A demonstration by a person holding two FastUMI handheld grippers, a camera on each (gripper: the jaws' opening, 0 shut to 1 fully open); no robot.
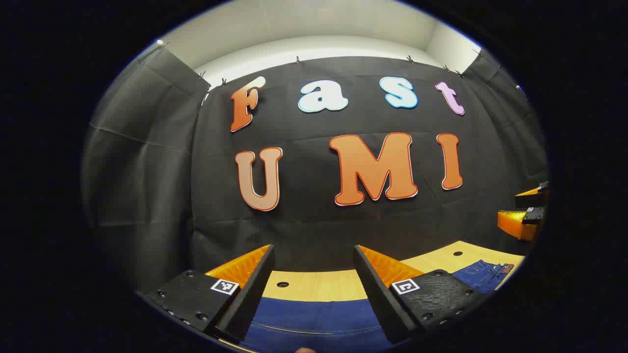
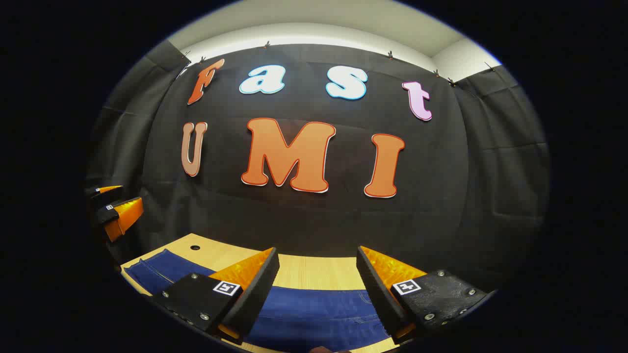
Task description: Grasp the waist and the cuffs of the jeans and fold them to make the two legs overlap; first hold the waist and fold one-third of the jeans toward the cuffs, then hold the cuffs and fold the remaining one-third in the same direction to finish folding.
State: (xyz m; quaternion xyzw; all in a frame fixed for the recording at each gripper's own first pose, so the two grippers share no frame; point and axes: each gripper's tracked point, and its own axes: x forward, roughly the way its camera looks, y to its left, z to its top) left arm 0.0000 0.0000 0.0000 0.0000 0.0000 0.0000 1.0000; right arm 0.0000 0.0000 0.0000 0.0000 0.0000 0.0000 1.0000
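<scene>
Lying flat on the wooden table (image 1: 314, 289), the jeans (image 1: 314, 318) spread blue beneath both tools. Left gripper (image 1: 314, 294) hangs above the denim, fingers wide apart, gripping nothing; waist end (image 1: 483, 274) lies off to its right. Right gripper (image 2: 316, 294) likewise hovers over the jeans (image 2: 314, 314), fingers spread, empty. Black cloth wall (image 2: 314, 220) stands behind the table.
</scene>
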